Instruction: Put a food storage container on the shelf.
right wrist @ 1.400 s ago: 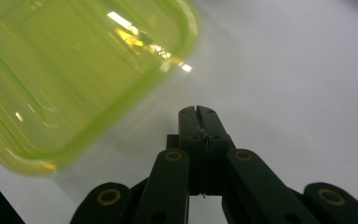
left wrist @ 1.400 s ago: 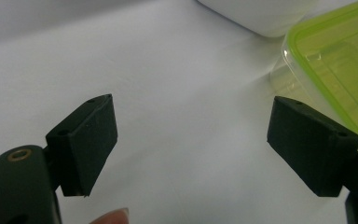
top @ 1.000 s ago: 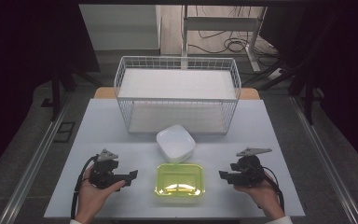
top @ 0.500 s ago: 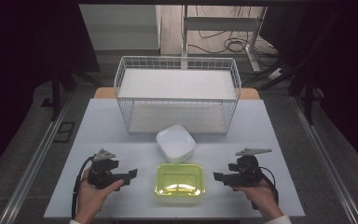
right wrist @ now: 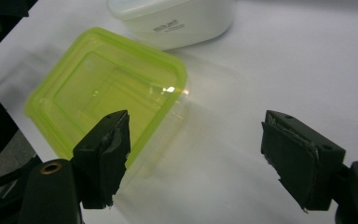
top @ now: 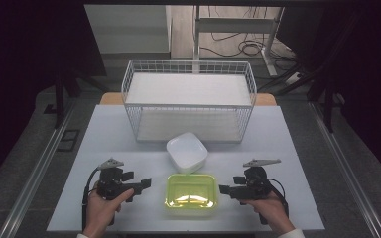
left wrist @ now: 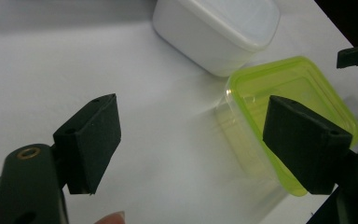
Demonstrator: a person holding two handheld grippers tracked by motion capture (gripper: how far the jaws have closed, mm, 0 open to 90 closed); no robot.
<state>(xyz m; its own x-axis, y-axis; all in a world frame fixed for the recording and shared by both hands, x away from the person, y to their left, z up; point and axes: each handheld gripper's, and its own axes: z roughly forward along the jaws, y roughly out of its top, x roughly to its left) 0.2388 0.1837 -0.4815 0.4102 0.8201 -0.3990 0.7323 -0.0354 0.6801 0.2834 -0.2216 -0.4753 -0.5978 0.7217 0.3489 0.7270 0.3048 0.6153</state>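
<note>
Two grippers flank your green container point(top: 190, 191) at the high view's bottom centre: left gripper point(top: 141, 185), right gripper point(top: 226, 190). Left gripper view: jaws wide, container at right. Right gripper view: jaws wide, just opened, nothing between, container at left.

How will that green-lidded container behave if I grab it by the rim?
The green-lidded container looks like thin clear plastic and seems empty, so probably light and slightly flexible. Its glossy lid may be slippery. Low and flat, it should slide rather than tip.

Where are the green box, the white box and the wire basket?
green box point(top: 190, 191), high view, middle of its lid
white box point(top: 187, 151), high view, centre of its top
wire basket point(top: 188, 106), high view, top rail of its near wall
</note>
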